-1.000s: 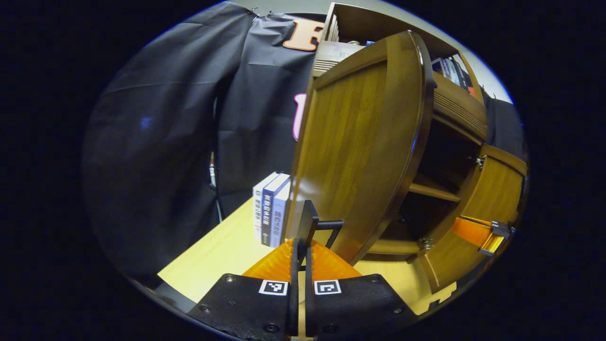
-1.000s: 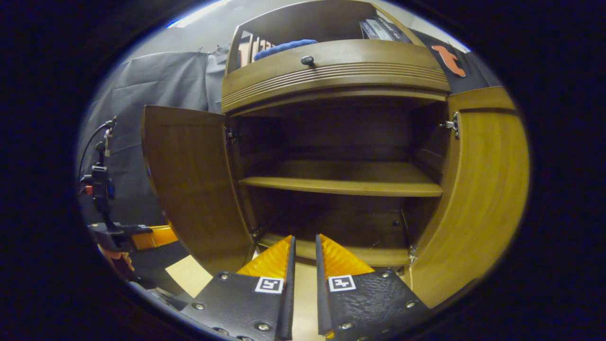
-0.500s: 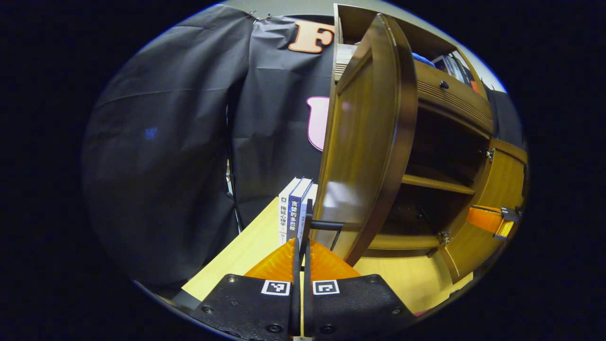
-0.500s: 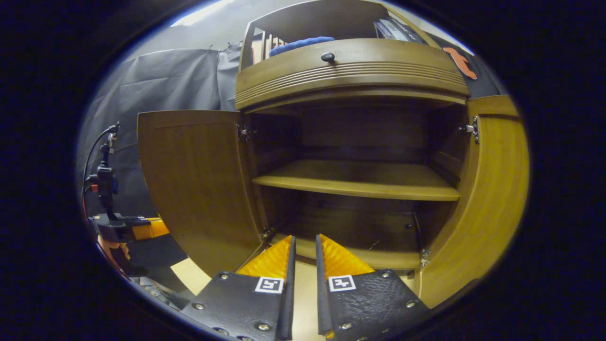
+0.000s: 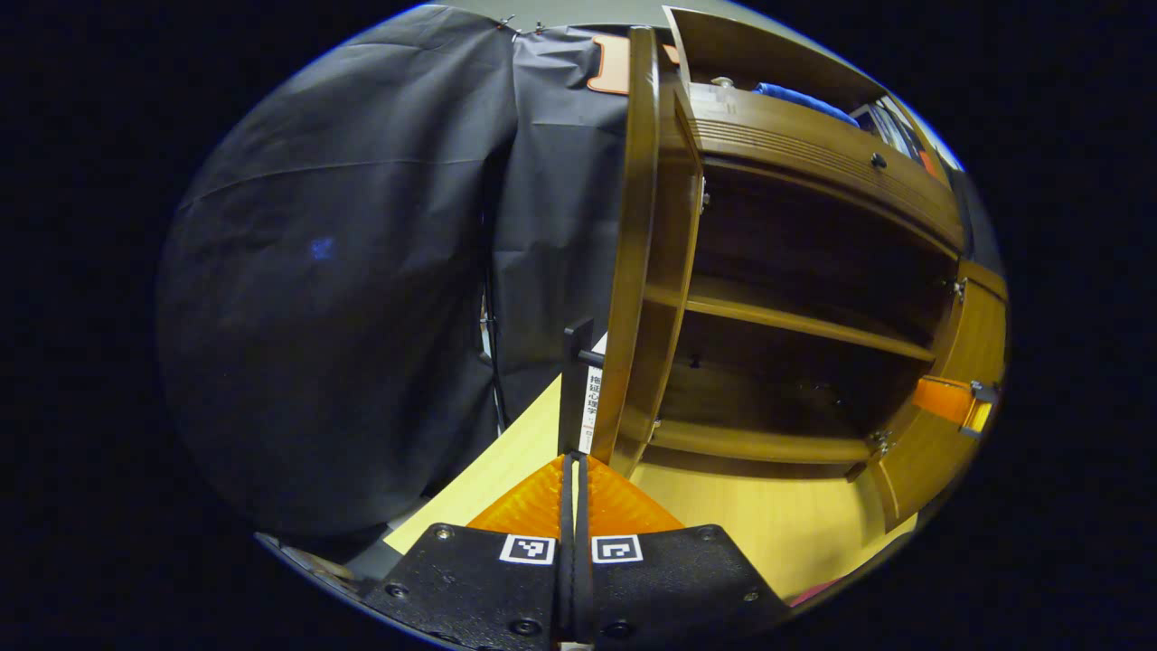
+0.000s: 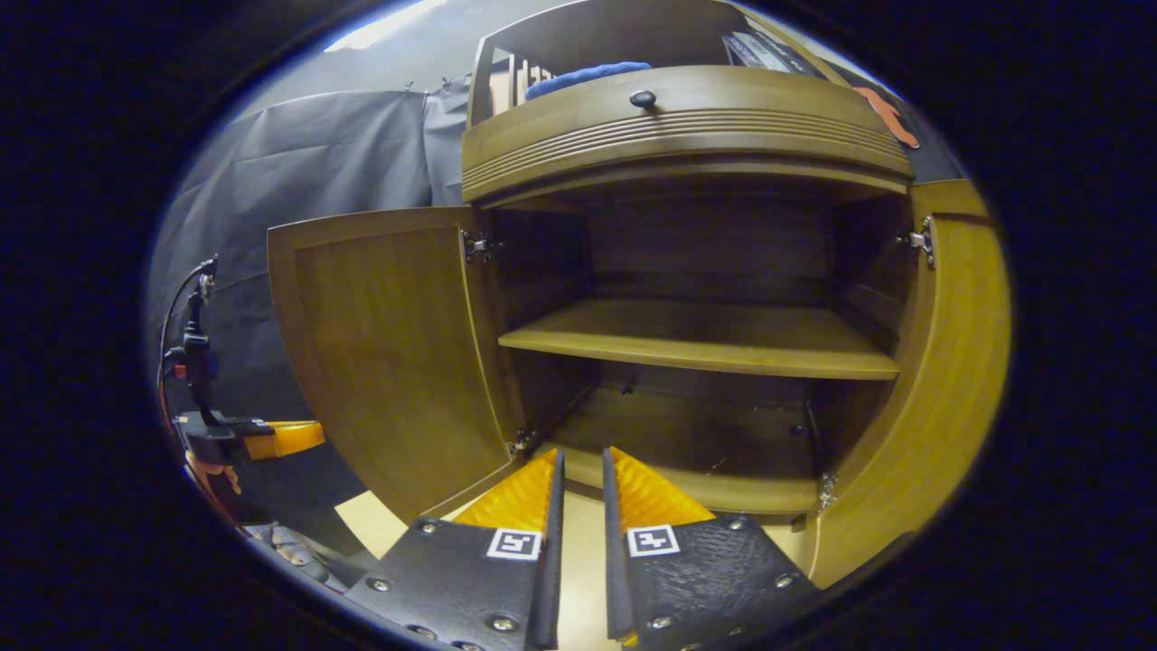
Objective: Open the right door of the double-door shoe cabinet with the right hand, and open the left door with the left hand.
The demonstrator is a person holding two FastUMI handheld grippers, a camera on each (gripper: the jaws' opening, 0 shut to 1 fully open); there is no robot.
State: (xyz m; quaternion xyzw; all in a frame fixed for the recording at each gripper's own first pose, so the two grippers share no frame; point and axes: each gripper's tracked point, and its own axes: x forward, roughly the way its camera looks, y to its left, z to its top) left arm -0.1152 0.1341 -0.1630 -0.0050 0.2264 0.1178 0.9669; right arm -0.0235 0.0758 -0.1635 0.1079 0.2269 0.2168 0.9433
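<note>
Our left gripper, closed on the handle rising upright directly ahead, holds the left door edge-on just right of it.

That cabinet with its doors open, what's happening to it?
A person is opening the shoe cabinet with a pair of tongs in each hand. The left tongs are shut on the dark handle of the left door and hold it swung wide open. The right door is open too, and the right tongs sit in front of the shelves, slightly apart and holding nothing.
</note>
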